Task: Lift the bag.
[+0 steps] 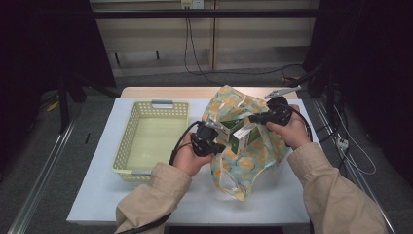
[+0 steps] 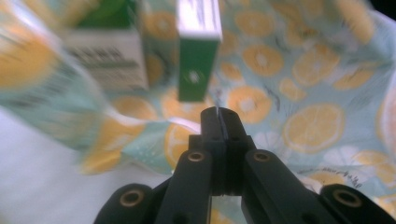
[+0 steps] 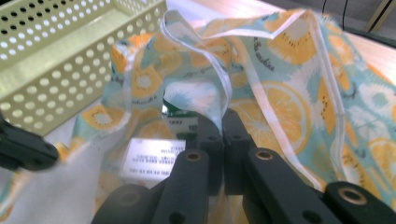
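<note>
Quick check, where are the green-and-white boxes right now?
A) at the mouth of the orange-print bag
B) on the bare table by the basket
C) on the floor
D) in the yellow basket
A: both boxes sit in the open bag, between the two grippers; the basket holds none.

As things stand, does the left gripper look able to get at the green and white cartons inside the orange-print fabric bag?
Probably not at once. The left gripper is shut on the bag's edge, so it would have to let go first. The green and white cartons lie close ahead in the open mouth, with nothing between.
</note>
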A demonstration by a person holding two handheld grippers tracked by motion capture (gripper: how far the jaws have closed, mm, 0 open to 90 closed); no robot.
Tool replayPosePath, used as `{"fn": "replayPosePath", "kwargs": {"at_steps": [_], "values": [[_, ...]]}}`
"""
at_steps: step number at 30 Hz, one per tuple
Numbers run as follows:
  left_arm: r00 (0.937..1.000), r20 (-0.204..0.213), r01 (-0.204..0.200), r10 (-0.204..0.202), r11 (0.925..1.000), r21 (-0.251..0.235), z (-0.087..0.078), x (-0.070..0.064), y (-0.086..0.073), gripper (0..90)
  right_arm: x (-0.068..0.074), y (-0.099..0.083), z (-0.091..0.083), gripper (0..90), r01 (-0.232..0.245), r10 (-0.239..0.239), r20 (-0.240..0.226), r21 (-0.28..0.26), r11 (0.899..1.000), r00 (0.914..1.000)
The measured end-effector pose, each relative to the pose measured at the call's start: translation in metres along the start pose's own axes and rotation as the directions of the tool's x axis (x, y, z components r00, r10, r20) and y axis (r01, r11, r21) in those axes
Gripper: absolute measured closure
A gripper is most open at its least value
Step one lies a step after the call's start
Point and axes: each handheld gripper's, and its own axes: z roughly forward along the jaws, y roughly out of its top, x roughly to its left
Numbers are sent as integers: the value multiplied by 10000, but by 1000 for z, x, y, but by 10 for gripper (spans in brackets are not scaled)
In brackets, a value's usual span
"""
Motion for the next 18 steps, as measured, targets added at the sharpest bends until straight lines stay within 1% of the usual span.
{"fn": "replayPosePath", "kwargs": {"at_steps": [2,3,4,5,7,8,10,11,13,14,15,18], "values": [[9999,-120,-10,7,9998,-216,-15,4,14,900,0,4,-2,896,33,-33,3,-30,10000,10000],[9999,-129,4,-7,9997,-258,-19,5,18,900,0,7,-3,896,64,-64,15,-89,9999,10000],[10000,-50,55,-57,9995,-306,-25,7,25,900,-1,8,-4,896,55,-55,37,-99,9999,10000],[9999,-96,36,-39,9996,-297,-28,8,28,900,-1,10,-6,896,29,-29,57,-114,9999,10000],[9993,-370,0,-4,9999,-130,-27,6,28,900,-2,12,-7,896,1,0,38,-202,9998,10000],[10000,-9,2,-2,9999,-129,-25,7,27,900,-2,12,-7,896,-30,31,22,-194,9998,10000],[10000,-24,-25,25,9999,-143,-22,7,25,900,-2,11,-5,896,25,-25,0,-95,10000,10000],[10000,18,43,-42,9998,-185,-21,7,25,900,-2,11,-4,896,48,-48,-16,-106,9999,10000],[10000,-68,42,-43,9998,-171,-24,9,29,900,-1,11,-5,896,58,-58,-7,-94,9999,10000],[9999,-145,80,-83,9997,-218,-28,10,33,900,-1,11,-6,896,49,-49,0,-101,9999,10000],[9999,-134,83,-87,9995,-292,-31,11,37,900,-1,13,-7,896,51,-51,2,-128,9999,10000],[9991,-429,24,-45,9987,-500,-45,13,53,900,-2,17,-11,896,105,-104,44,-205,9997,9999]]}}
